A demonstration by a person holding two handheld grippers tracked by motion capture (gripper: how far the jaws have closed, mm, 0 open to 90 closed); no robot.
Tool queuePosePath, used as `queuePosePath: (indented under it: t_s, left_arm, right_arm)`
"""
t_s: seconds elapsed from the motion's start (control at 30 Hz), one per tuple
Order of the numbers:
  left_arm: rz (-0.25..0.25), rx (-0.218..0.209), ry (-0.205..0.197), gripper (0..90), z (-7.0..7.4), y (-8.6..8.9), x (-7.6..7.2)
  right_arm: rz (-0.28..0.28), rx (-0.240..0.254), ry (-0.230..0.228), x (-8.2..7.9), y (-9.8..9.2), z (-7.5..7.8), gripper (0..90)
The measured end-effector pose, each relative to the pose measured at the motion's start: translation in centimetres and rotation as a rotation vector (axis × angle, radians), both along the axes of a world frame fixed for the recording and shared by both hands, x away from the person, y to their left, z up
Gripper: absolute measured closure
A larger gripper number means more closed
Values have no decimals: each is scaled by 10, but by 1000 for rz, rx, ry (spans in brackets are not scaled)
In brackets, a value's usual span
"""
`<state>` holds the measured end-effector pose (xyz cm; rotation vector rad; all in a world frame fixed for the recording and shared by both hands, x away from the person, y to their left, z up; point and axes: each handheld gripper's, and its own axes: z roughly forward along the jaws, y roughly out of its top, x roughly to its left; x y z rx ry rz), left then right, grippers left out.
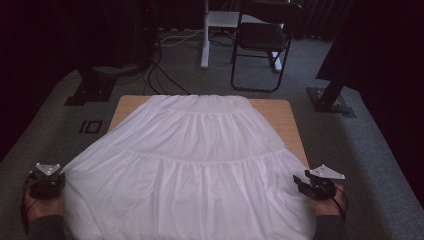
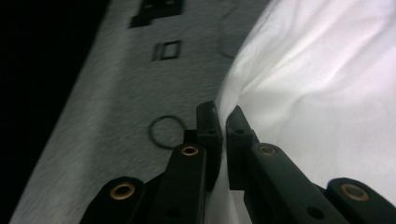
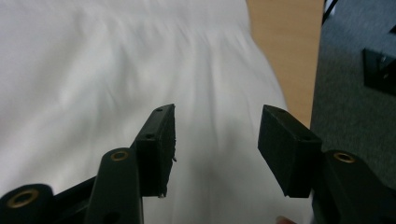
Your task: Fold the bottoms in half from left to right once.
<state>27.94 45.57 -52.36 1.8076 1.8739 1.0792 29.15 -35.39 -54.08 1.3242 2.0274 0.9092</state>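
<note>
From the high view, a white tiered skirt (image 1: 190,160) lay spread flat over a wooden table (image 1: 287,120), its waistband toward twelve o'clock and its wide hem spilling off the near edge. Bare wood showed at the far two corners. The left gripper (image 1: 59,181) sat at the skirt's eight o'clock corner and the right gripper (image 1: 301,181) at its four o'clock corner, each held in a hand. Grey carpet (image 1: 365,165) lay open around the table; a folding chair (image 1: 262,40) stood well beyond at twelve o'clock.

The left gripper view showed what the overhead could not: the two black jaws stood almost together on the skirt's (image 2: 317,93) side edge, a fold of cloth pinched between them. A loop of cable (image 2: 166,132) lay on the carpet at ten o'clock.

The right gripper view, somewhat blurred, showed jaws standing apart, the skirt (image 3: 93,70) beneath and seemingly untouched by either pad. The table's edge (image 3: 285,51) ran at one o'clock, with carpet beyond.
</note>
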Motion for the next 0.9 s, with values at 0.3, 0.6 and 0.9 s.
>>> queuePosePath:
  t_s: [0.3, 0.6, 0.9]
  left_arm:
    - [-103, -67, -65, 884, 10, -15, -11]
    - [-352, -184, -162, 881, 45, -66, -22]
    - [-682, -173, -177, 880, 80, -150, -14]
  right_arm:
    - [3, -8, 70, 3, 1, -19, 430]
    - [11, 25, 73, 3, 5, -27, 434]
    - [0, 64, 65, 1, 3, -30, 437]
